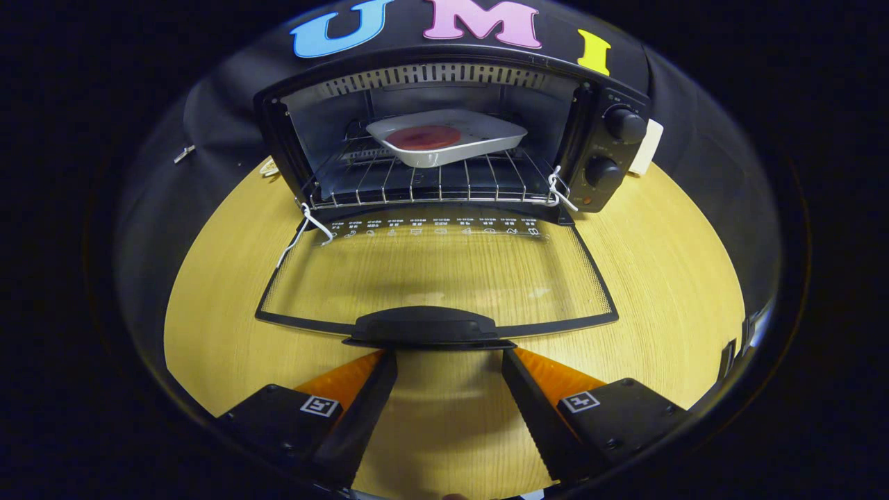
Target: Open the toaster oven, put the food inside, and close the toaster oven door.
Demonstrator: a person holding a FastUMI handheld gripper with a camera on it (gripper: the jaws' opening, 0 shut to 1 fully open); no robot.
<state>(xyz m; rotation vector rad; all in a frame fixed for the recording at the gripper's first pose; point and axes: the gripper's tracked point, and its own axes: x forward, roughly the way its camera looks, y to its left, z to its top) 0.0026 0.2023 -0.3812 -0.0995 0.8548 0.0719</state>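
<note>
The gripper (pixel 449 354) is spread wide and holds nothing; its two fingertips sit just under or against the near edge of the door handle (pixel 424 325), one at each end of it, and whether they touch it cannot be told. That black handle is fixed to the near edge of the glass door (pixel 437 274), which lies fully open, folded down flat over the round wooden table (pixel 660 278).

Beyond the door stands the black toaster oven (pixel 444 132), its cavity open. On the wire rack (pixel 430 182) inside rests a white square plate (pixel 448 137) carrying a round reddish slice of food (pixel 424 137). So the food looks to be in place, and by my reading only the door is left to close.

The risks from here, as I judge them:

- With the fingers this far apart, the handle may not be gripped at all. A lift from below could let the door slide off the tips and drop back onto the table.
- White cords are tied at the near-left rack corner (pixel 309 222) and the near-right one (pixel 559 191). Loose loops could catch between door and frame and stop it from seating.
- The plate sits towards the near part of the rack, with one corner pointing at the opening. If it overhangs, the rising door could knock it.
- A hard push could shove the whole oven back towards the two control knobs' (pixel 615 146) side wall or the cloth behind.
</note>
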